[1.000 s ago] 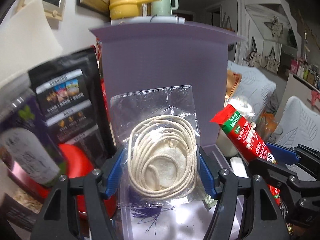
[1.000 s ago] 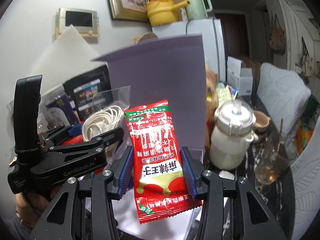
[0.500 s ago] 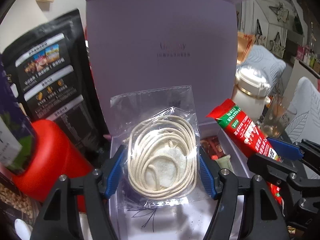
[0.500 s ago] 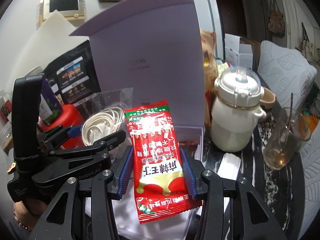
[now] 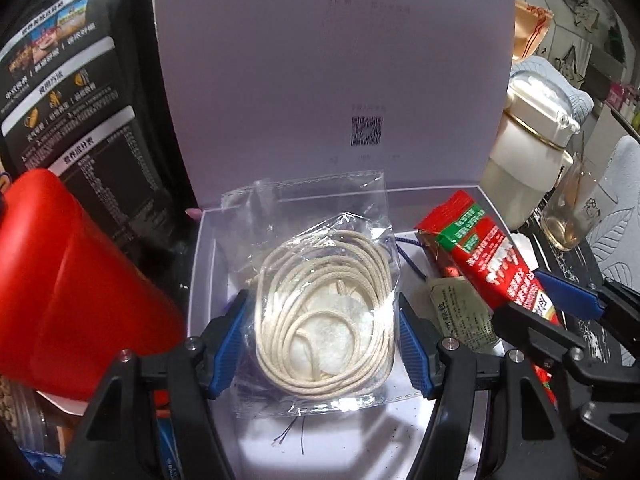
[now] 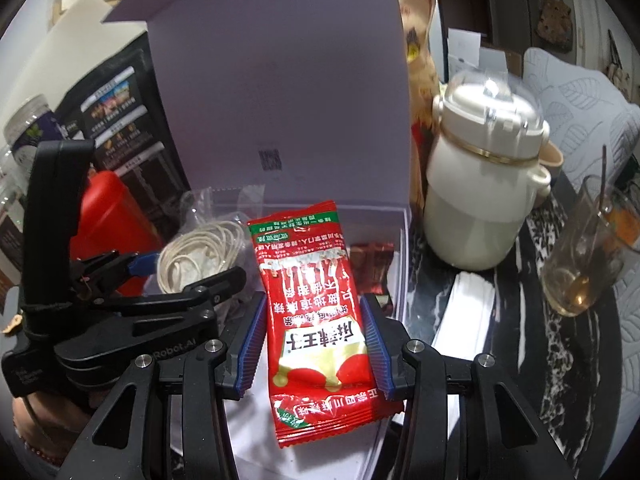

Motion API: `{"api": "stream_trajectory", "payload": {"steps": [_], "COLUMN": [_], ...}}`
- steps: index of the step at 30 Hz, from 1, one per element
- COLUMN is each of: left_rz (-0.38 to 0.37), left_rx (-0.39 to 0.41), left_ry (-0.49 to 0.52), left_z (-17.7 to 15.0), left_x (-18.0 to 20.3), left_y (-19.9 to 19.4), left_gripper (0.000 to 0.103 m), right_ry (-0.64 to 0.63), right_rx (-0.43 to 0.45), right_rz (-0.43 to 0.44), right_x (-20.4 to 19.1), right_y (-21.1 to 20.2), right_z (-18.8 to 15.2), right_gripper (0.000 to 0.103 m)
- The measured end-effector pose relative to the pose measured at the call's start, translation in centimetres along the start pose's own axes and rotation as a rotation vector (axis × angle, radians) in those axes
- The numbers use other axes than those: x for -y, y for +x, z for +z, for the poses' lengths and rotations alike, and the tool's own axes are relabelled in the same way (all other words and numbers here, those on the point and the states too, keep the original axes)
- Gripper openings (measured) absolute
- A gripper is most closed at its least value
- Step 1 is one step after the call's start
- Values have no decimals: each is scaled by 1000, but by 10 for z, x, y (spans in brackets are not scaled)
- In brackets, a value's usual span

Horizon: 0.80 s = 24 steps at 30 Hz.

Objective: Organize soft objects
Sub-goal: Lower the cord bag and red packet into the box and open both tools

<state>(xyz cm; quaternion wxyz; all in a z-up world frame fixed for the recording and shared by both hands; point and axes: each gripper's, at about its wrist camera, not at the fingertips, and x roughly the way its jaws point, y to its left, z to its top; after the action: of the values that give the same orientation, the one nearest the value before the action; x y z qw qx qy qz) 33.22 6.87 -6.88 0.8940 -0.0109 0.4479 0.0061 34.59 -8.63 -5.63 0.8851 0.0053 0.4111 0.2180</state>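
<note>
Both grippers have dropped toward the open box [image 5: 208, 264] since a second ago. The left gripper [image 5: 322, 336] clasps the cord bag [image 5: 320, 304], the right gripper [image 6: 312, 344] the red sachet [image 6: 316, 312] (both just above the floor), so release looks near.

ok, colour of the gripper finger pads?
Blue, ribbed pads on black fingers; clearest in the right wrist view, beside the red packet.

A dark marbled surface [image 6: 560, 344] carries an open lilac box [image 6: 403, 248] at 9 o'clock, its lid upright. A cream jug [image 6: 480, 184] stands at 12 o'clock, a glass cup [image 6: 588, 256] at 3 o'clock, and white folded paper [image 6: 468, 308] lies just beside the box.
</note>
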Motion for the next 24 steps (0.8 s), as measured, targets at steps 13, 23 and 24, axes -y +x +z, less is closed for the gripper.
{"api": "stream_trajectory", "payload": {"steps": [13,23,24], "left_rz": [42,53,53], "left_rx": [-74,-80,-82], "left_ry": [23,26,29], "left_z": [-3,-1,-3], "left_x": [6,14,14], "left_y": [24,25,22], "left_gripper": [67,67,67], "right_ry": [-1,-25,-24], "right_rx": [-75,-86,-84], "right_rz": [-61,-104,-108], "right_x": [2,-7,-7], "right_y": [30,29,27], "right_z": [-6,-6,-6], "right_gripper": [43,43,43]}}
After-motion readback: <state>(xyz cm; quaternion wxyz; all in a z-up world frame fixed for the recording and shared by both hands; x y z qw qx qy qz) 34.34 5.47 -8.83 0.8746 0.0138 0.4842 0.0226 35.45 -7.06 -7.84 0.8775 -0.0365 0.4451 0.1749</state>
